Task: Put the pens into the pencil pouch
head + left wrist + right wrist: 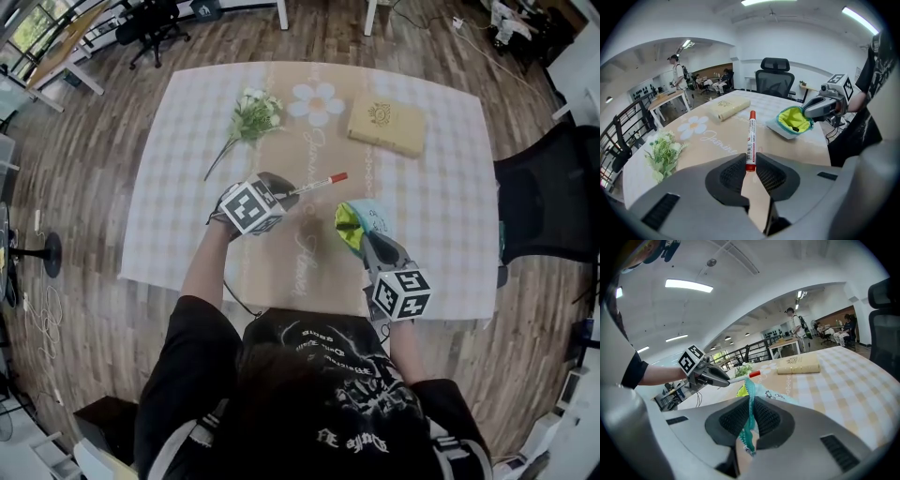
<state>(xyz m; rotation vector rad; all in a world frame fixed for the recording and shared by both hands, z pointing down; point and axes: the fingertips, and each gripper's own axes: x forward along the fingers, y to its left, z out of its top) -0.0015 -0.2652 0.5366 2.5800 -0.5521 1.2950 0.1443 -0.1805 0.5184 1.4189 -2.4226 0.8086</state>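
Left gripper (287, 193) holding red-capped pen (323, 182), right gripper (363, 234) pinching open pencil pouch (372, 216), above checked tablecloth (441, 187)

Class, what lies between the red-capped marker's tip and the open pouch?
Nothing: only bare checked tablecloth separates the white red-capped marker from the teal, yellow-lined fabric pouch, as the head view shows.

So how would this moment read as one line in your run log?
left claw: shut on red pen | right claw: shut on pouch edge, mouth open | red pen: not yet in pouch
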